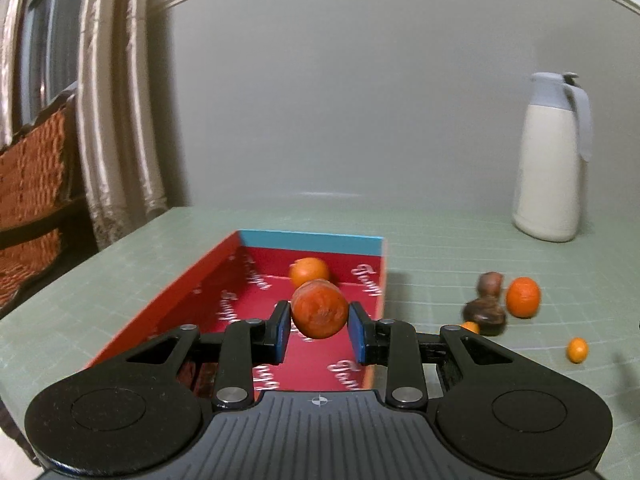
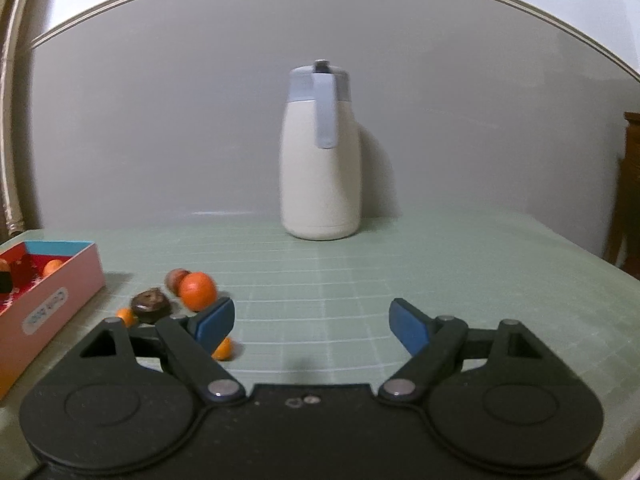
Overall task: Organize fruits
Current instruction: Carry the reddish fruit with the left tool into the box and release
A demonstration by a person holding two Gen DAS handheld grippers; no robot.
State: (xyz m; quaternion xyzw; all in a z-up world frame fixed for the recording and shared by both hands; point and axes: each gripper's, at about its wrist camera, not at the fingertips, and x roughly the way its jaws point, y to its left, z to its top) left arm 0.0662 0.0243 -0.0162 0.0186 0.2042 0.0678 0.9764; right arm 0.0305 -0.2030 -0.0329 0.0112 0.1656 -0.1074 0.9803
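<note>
Left tongs (image 1: 319, 330): nearest thing in the left wrist view, blue pads narrow and clamped on a reddish-orange fruit (image 1: 319, 309), which hangs above the red floor of the box (image 1: 200, 280).

Right tongs (image 2: 312, 322): pads spread wide, nothing between them, only bare green worktop (image 2: 400, 264) ahead.

Worktop: pale green with a grid of lines, running under both tongs to the grey wall.

Jug (image 2: 320, 152): cream body, grey lid and handle, upright at the back of the worktop, straight ahead of the right tongs and well to the right of the left tongs.

Box: shallow, red inside with white lettering, blue far wall; directly beneath and ahead of the left tongs, to the left of the right tongs. One orange (image 1: 309, 272) lies in it beyond the held fruit.

Loose fruit cluster, just right of the left tongs, near the right tongs' left finger: a large orange (image 2: 197, 291), two dark brown fruits (image 2: 151, 304), two small orange fruits (image 1: 577, 350). The pictures are blurred.
</note>
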